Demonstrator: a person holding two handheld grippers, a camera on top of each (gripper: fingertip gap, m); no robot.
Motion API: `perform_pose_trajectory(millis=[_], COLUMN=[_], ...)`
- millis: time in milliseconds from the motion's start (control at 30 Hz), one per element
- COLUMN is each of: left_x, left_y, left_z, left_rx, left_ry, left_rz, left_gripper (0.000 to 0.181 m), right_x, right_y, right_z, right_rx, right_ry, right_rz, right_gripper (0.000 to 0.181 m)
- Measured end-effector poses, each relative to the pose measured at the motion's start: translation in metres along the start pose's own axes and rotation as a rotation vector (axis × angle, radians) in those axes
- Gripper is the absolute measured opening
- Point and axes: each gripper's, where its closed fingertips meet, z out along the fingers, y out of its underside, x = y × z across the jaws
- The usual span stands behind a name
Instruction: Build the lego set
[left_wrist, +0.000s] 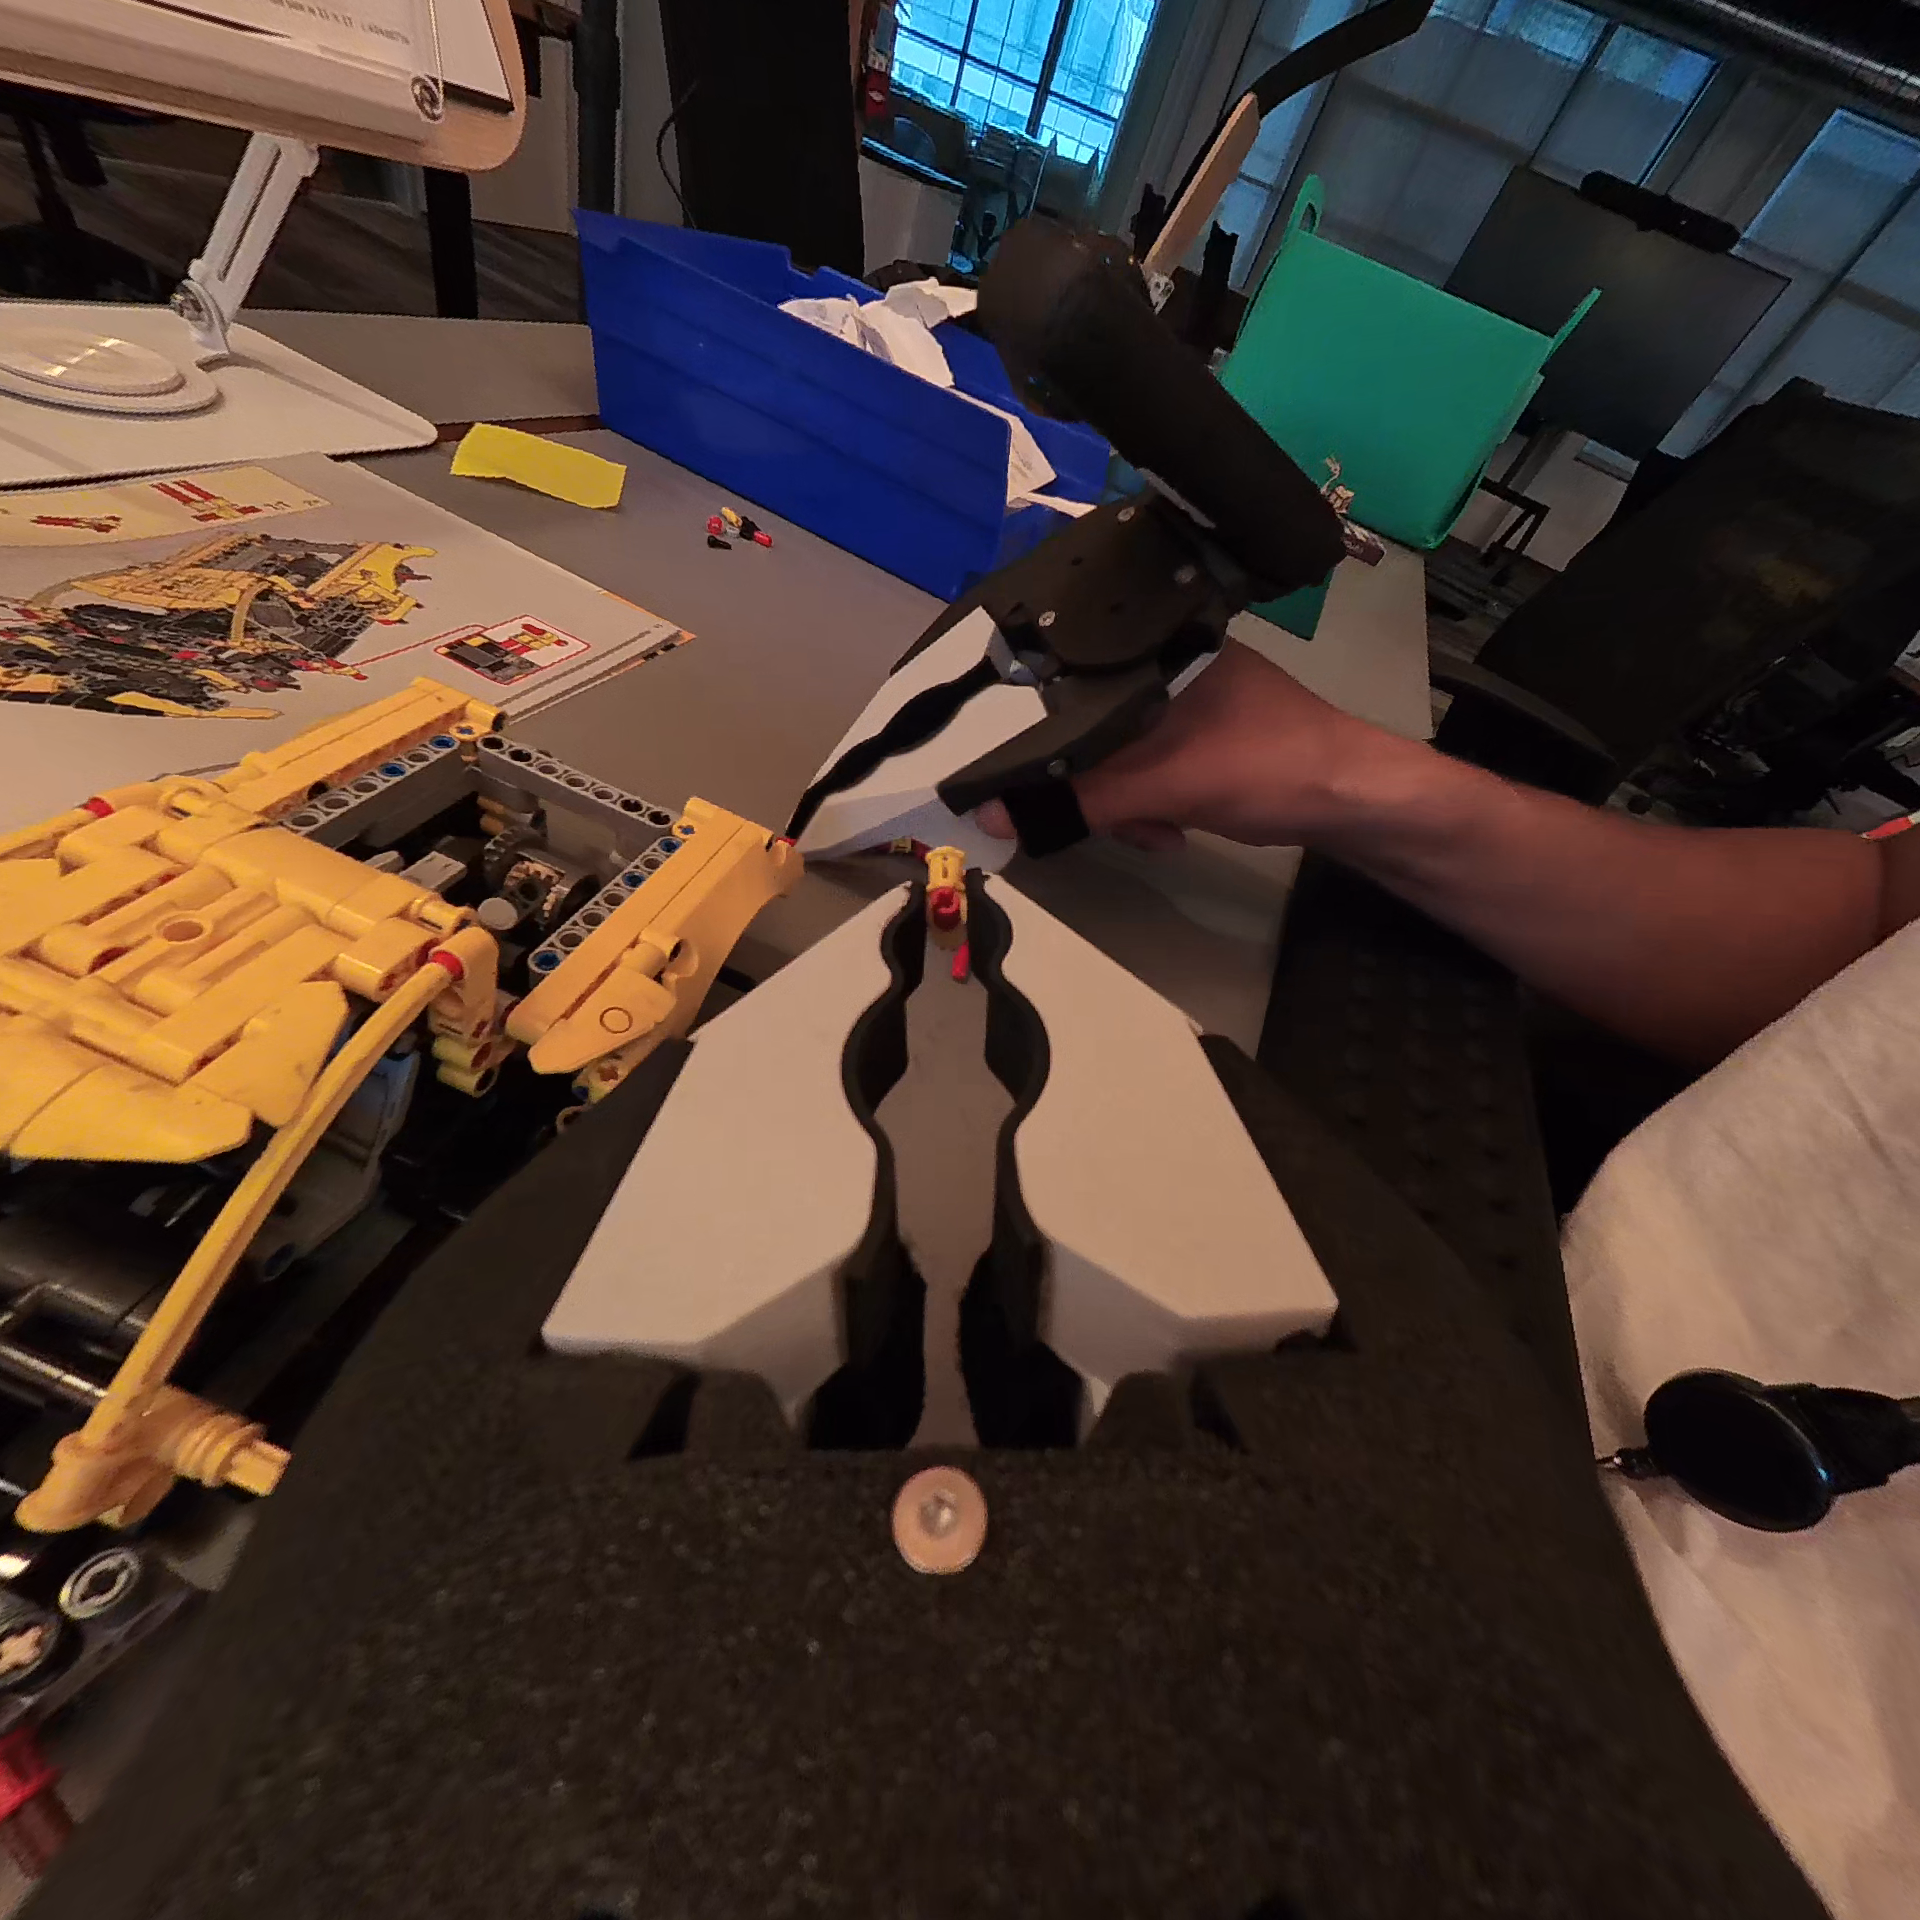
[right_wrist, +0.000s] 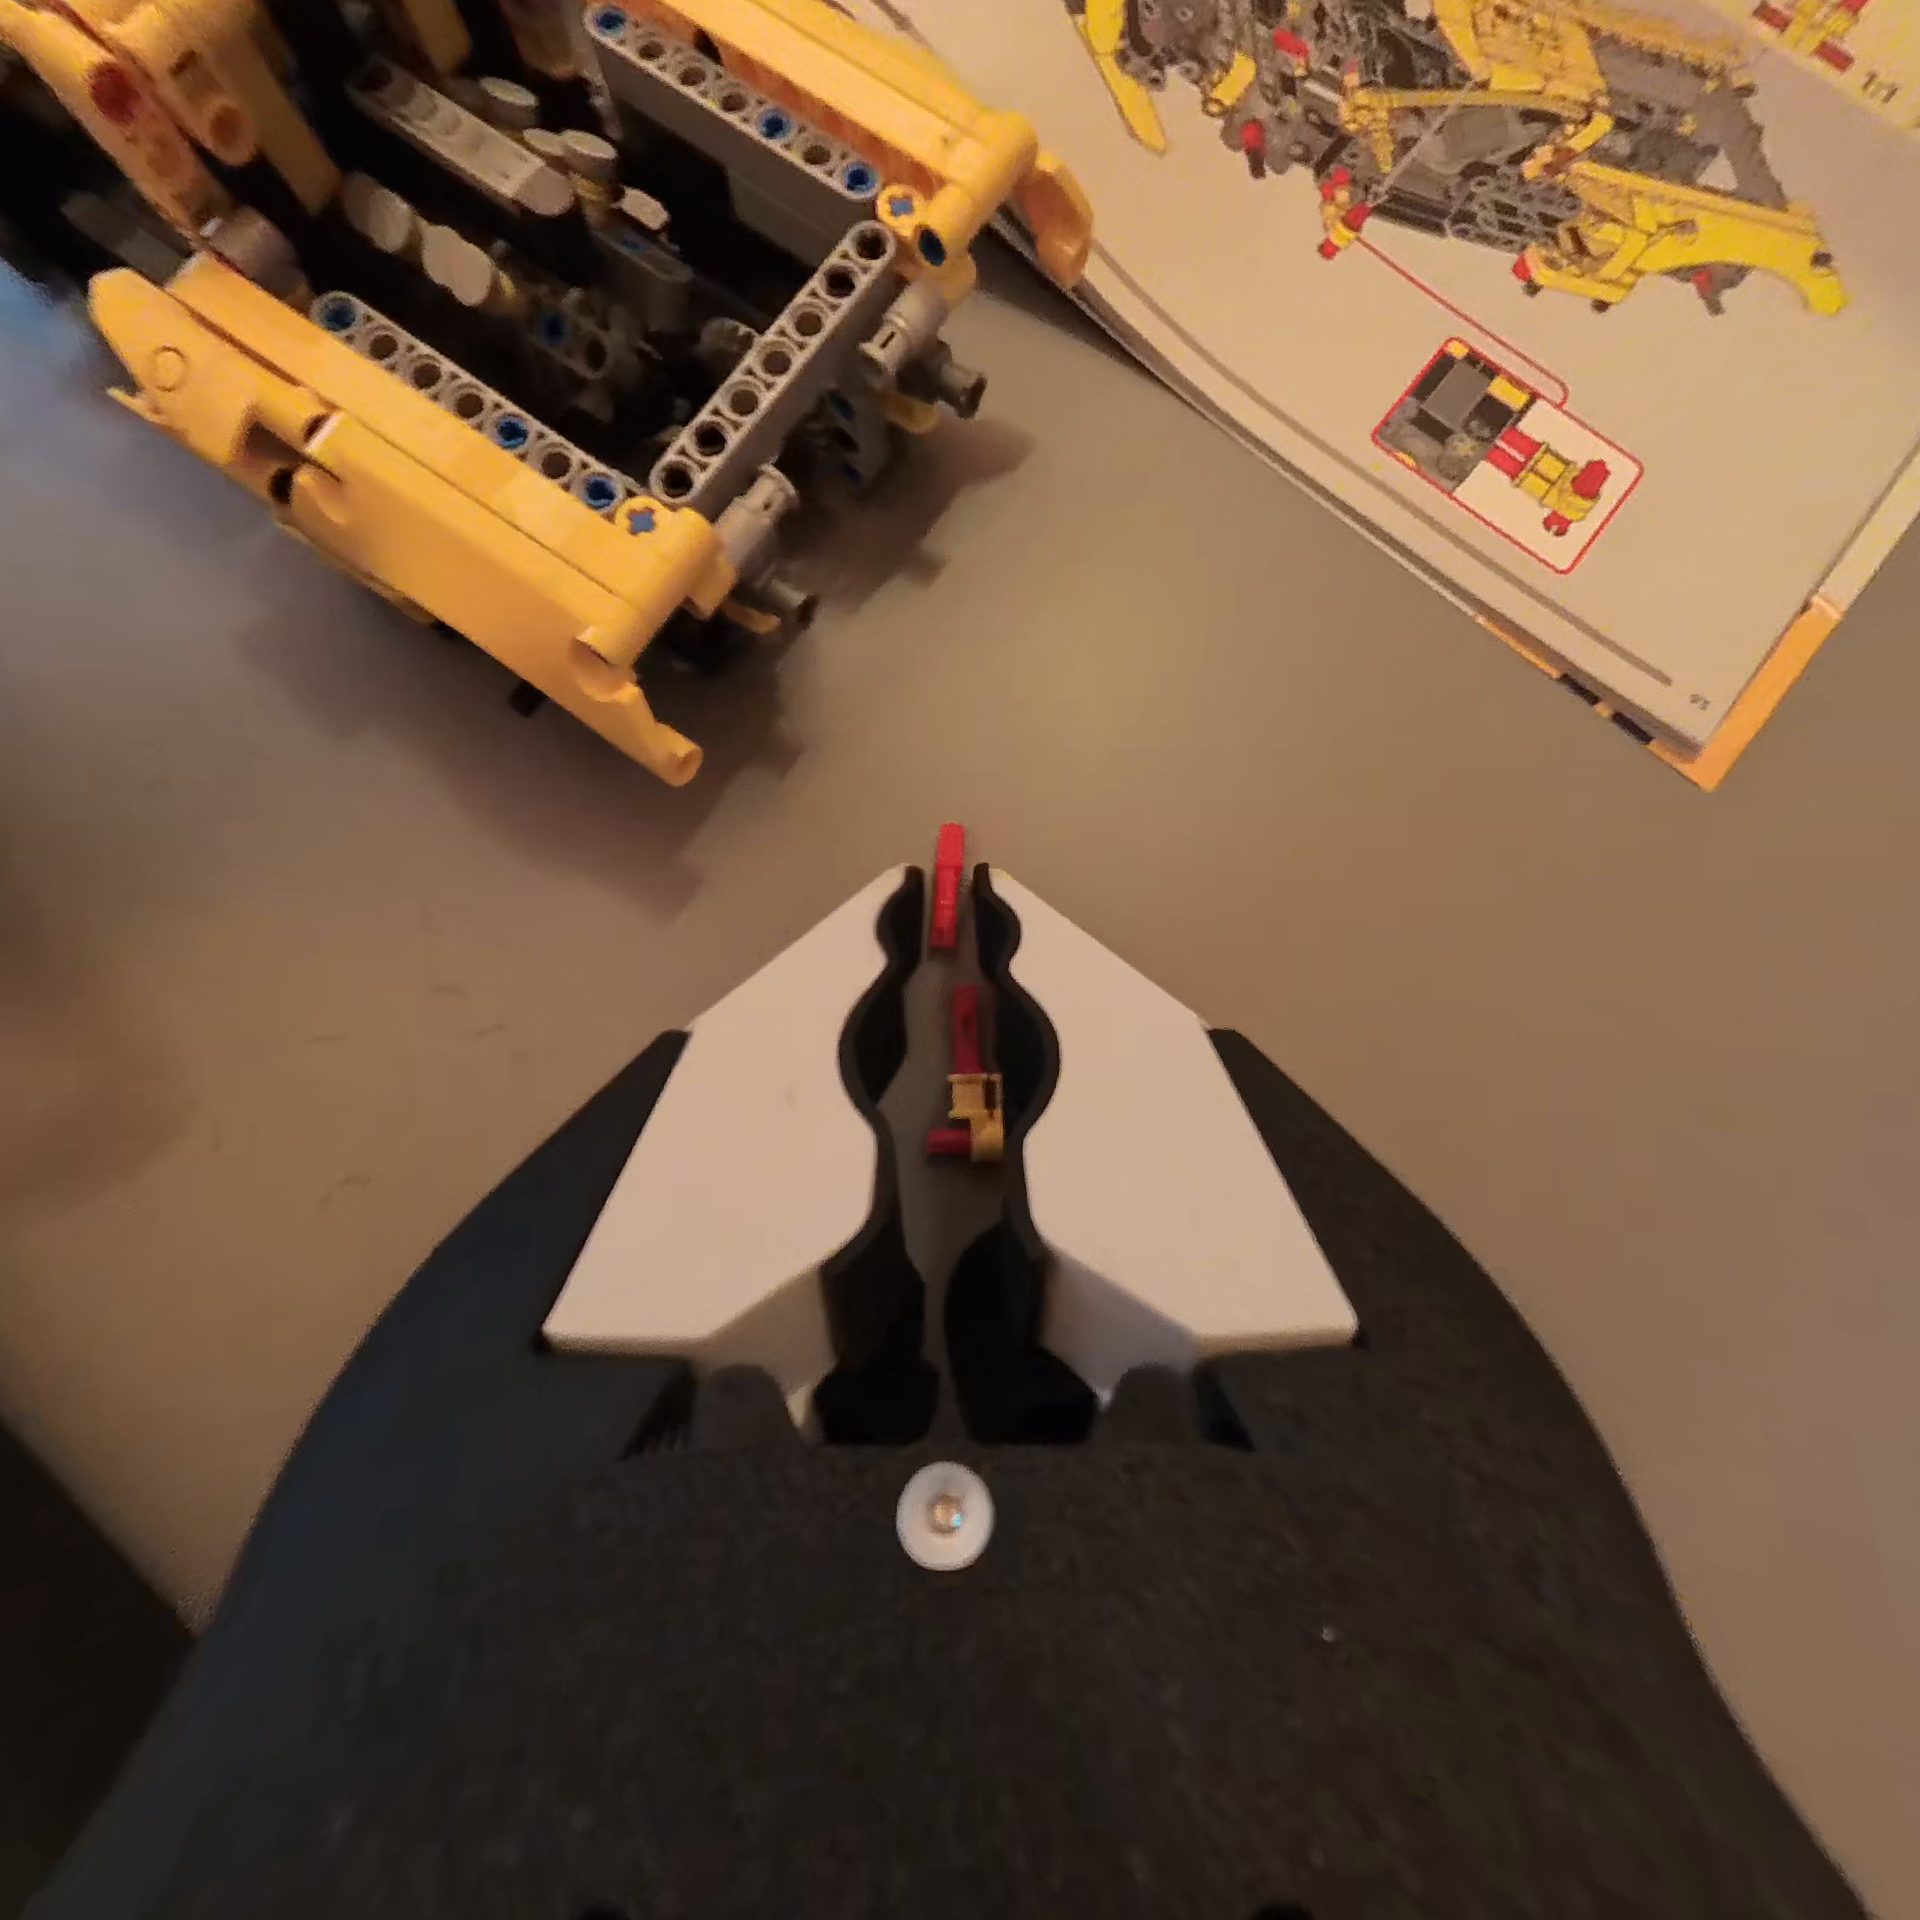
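Observation:
A partly built yellow and grey Lego vehicle (left_wrist: 312, 935) lies on the grey table (left_wrist: 831, 644); it also shows in the right wrist view (right_wrist: 468, 416). My left gripper (left_wrist: 945, 896) is shut on a small yellow-and-red connector piece (left_wrist: 943, 871), with a red pin sticking back between the fingers. My right gripper (right_wrist: 948, 883) is shut on a short red pin (right_wrist: 948, 857) at its tips. In the left wrist view the right gripper (left_wrist: 805, 836) is just above and left of the left tips, beside the vehicle's end. The connector piece (right_wrist: 977, 1112) shows through the right fingers' gap.
An open instruction booklet (left_wrist: 260, 603) lies behind the vehicle, also in the right wrist view (right_wrist: 1558, 364). A blue bin (left_wrist: 790, 416), a green box (left_wrist: 1382, 384), a yellow scrap (left_wrist: 540, 468), several loose pins (left_wrist: 740, 530) and a white stand (left_wrist: 156, 395) stand farther back. A person's arm (left_wrist: 1455, 862) reaches in from the right. The grippers' ends are close to 15 cm from one another.

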Motion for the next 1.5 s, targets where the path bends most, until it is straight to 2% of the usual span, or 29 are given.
perform_pose_trajectory(millis=[100,200,233,300,367,400,467,533,600,667,933,1200,1500], left_x=[0.001,0.005,0.008,0.011,0.014,0.015,0.016,0.019,0.023,0.026,0.027,0.025,0.027], left_y=[0.0,-0.003,-0.006,-0.009,-0.011,-0.011,-0.009,-0.005,-0.001,0.001,0.007,0.016,0.028], left_z=[0.0,-0.001,-0.002,-0.004,-0.004,-0.004,-0.001,0.002,0.005,0.006,0.009,0.012,0.015], left_rx=[0.0,0.02,0.034,0.056,0.067,0.065,0.045,0.019,0.001,-0.008,-0.044,-0.1,-0.167], left_ry=[0.012,0.054,0.068,0.086,0.088,0.073,0.028,-0.027,-0.061,-0.068,-0.054,-0.069,-0.017], left_rz=[-0.009,-0.026,-0.022,-0.009,0.027,0.064,0.174,0.31,0.426,0.471,0.475,0.511,0.434], left_gripper=[0.007,0.007,0.007,0.007,0.007,0.007,0.007,0.007,0.007,0.007,0.007,0.007,0.006], right_x=[0.002,-0.002,-0.007,-0.038,-0.07,-0.083,-0.101,-0.102,-0.103,-0.106,-0.11,-0.109,-0.111], right_y=[0.0,0.0,-0.01,-0.042,-0.064,-0.069,-0.068,-0.062,-0.062,-0.056,-0.048,-0.041,-0.032], right_z=[0.0,-0.003,-0.011,-0.049,-0.087,-0.1,-0.111,-0.109,-0.108,-0.105,-0.096,-0.091,-0.086], right_rx=[0.019,0.01,0.059,0.268,0.429,0.459,0.407,0.296,0.308,0.291,0.248,0.181,0.147], right_ry=[0.046,0.004,-0.012,-0.067,-0.06,-0.065,-0.14,-0.169,-0.12,-0.094,-0.089,0.006,0.023], right_rz=[-0.039,-0.114,-0.181,-0.49,-0.815,-0.909,-0.991,-1.014,-1.143,-1.249,-1.322,-1.509,-1.641], right_gripper=[0.003,0.003,0.003,0.002,0.002,0.002,0.002,0.003,0.002,0.002,0.002,0.002,0.002])
